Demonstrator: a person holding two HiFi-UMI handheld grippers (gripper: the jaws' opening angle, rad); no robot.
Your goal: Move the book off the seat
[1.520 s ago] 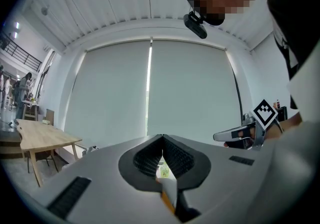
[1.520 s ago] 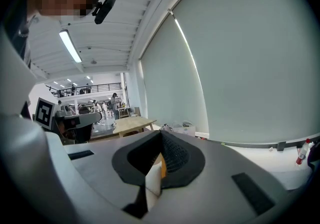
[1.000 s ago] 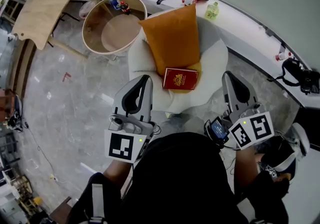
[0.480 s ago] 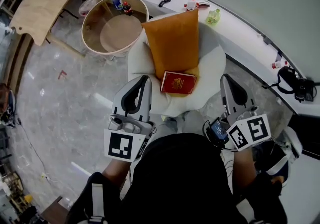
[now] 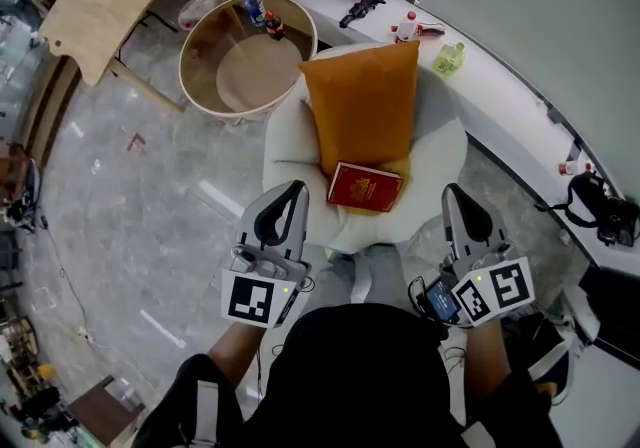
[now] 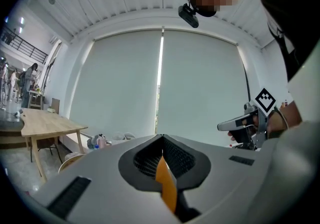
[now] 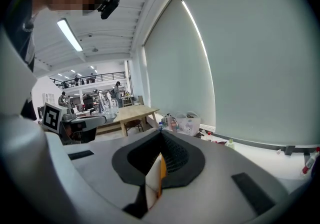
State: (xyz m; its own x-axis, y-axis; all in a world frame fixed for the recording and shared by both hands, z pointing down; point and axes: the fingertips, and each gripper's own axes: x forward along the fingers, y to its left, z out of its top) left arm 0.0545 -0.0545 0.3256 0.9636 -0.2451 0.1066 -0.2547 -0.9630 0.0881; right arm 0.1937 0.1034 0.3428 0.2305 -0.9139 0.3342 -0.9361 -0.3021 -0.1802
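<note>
Book: the red book (image 5: 365, 186) with gold print lies flat near the front edge of the seat (image 5: 290, 141), and its far side meets the lower end of the orange cushion (image 5: 365, 101); I cannot tell whether it rests on the cushion or only against it
Weight and stiffness: I judge it light and thin, with a stiff board cover, so one gripper should carry it
Surface: the cover looks smooth and may slide between the pads, so I want a firm pinch well in from the corner
Fragility: it is not fragile, but if I take only one cover the pages may fan open and droop
Seat under it: the seat is white and padded, so pushing down on the book would sink it instead of tipping an edge up
Where to hold: the near edge, pinched through covers and pages together; the spine side would be best, but I cannot tell which edge that is
Left gripper (image 5: 290, 191): my jaws are pressed together with nothing in them, just off the seat's front-left edge and apart from the book
Right gripper (image 5: 458, 196): my jaws are pressed together and empty, off the seat's front-right edge and apart from the book
Before a grasp: whichever gripper goes in must first spread its jaws wider than the book is thick
</note>
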